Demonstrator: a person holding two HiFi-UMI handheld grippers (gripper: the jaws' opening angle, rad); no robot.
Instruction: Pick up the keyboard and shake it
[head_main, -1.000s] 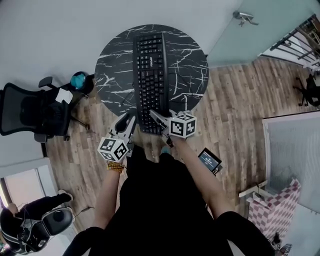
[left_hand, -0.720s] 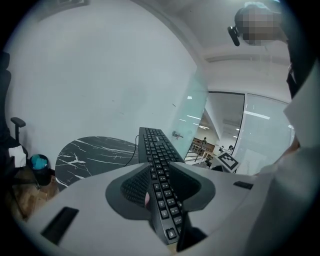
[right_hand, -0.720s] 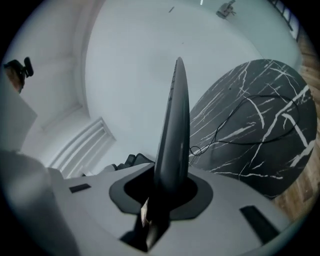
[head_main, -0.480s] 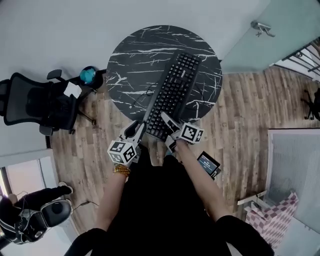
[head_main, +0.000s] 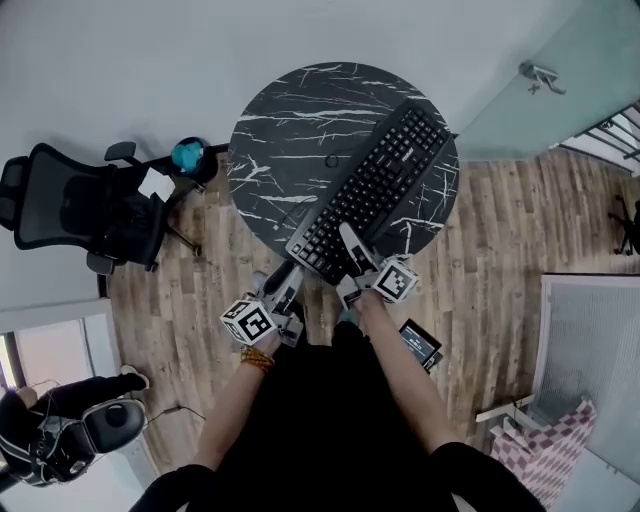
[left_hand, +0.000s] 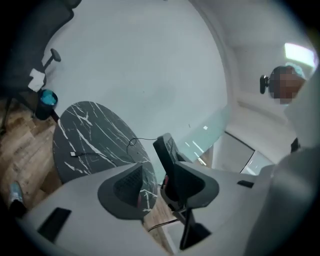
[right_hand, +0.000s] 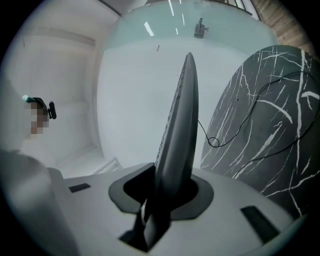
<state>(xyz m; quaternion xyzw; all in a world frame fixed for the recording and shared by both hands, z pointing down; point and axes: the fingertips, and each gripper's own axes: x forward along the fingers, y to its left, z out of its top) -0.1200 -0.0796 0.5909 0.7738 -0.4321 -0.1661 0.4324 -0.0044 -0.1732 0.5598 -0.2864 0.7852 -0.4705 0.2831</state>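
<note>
A black keyboard (head_main: 375, 190) hangs slantwise above the round black marble table (head_main: 290, 110), its far end pointing up and right. My right gripper (head_main: 352, 250) is shut on its near end. In the right gripper view the keyboard (right_hand: 180, 125) stands edge-on between the pads of that gripper (right_hand: 162, 192), which press on it though the jaws are opening slightly. My left gripper (head_main: 287, 280) sits apart from the keyboard, below and left of its near corner. Its jaws (left_hand: 159, 187) are opening with nothing between them. The keyboard's end (left_hand: 164, 147) shows just beyond the left gripper's right jaw.
A thin cable (head_main: 300, 195) trails over the table. A black office chair (head_main: 80, 210) and a blue object (head_main: 187, 155) stand to the left. A small screen device (head_main: 418, 340) lies on the wooden floor by my right arm. A glass door (head_main: 540, 75) is at the back right.
The keyboard has swung from pointing straight away to slanting right. My left gripper has come off the keyboard's near corner and drawn back and down, with its jaws wider.
</note>
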